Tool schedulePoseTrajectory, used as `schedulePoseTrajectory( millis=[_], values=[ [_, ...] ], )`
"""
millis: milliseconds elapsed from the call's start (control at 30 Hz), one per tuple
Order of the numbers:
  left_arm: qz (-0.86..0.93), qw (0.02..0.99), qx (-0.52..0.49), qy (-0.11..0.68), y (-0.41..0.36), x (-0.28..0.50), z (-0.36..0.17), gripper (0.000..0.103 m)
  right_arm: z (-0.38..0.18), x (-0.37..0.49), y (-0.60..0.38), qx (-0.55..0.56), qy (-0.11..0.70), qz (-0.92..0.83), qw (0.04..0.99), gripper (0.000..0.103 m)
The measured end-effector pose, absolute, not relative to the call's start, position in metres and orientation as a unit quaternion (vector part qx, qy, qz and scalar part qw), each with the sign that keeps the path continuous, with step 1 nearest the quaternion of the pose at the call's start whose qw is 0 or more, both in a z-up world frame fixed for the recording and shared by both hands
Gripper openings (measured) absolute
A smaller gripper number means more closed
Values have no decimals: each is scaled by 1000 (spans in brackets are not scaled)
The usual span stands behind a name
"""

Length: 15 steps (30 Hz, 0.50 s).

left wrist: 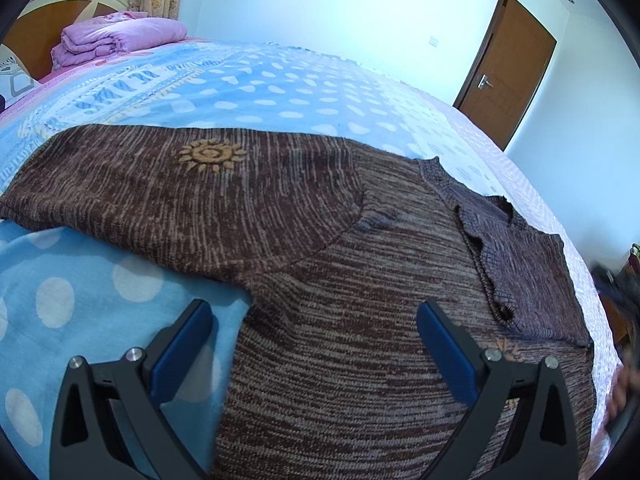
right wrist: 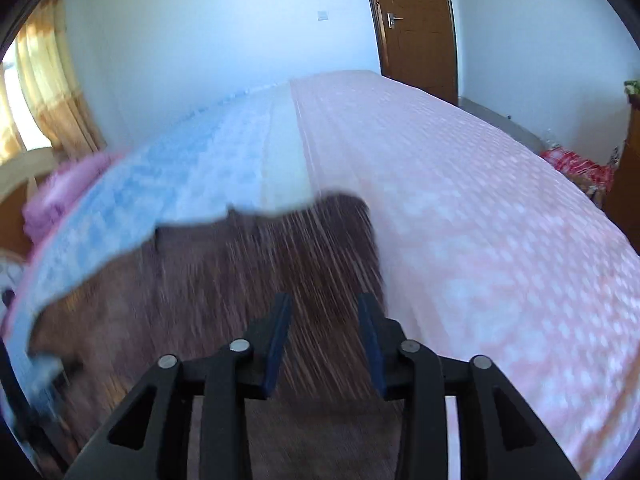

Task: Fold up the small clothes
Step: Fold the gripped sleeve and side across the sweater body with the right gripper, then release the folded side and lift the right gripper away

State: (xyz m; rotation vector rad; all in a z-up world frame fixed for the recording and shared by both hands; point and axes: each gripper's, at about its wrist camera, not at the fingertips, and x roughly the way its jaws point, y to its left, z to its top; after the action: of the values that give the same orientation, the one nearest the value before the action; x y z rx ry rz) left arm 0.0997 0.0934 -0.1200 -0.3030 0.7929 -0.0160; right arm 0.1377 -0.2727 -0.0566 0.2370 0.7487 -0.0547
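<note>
Left gripper (left wrist: 316, 312) hangs just over the brown knit sweater (left wrist: 320, 280), jaws spread wide, nothing between them. Right gripper (right wrist: 324, 300) is over the sweater's edge, jaws part open and empty as far as the blur lets me see. The sweater's spread flat on the blue dotted blanket (left wrist: 256, 84), a folded pink quilt (left wrist: 120, 38) further back.

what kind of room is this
Most likely a home bedroom: a bed under a blue polka-dot blanket, a folded pink quilt by the wooden headboard, and a brown sweater spread out on the blanket.
</note>
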Motion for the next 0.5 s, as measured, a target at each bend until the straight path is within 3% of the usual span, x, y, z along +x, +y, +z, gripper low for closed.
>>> schedulePoseTrajectory(
  millis=[133,200,300,500],
  values=[
    [-9,911,-148,384,93,100,-120,103,-78,203,-268,91,400,-40,911,39],
    [-9,912,-149,383,94,100,-120,103,-92,228,-277,117,420,-41,899,28],
    [-11,912,-152,381,95,99,-120,103,-105,241,-296,163,412,-40,895,27],
    [-13,912,-154,379,95,99,-120,103,-93,247,-278,103,424,-70,897,28]
  ],
)
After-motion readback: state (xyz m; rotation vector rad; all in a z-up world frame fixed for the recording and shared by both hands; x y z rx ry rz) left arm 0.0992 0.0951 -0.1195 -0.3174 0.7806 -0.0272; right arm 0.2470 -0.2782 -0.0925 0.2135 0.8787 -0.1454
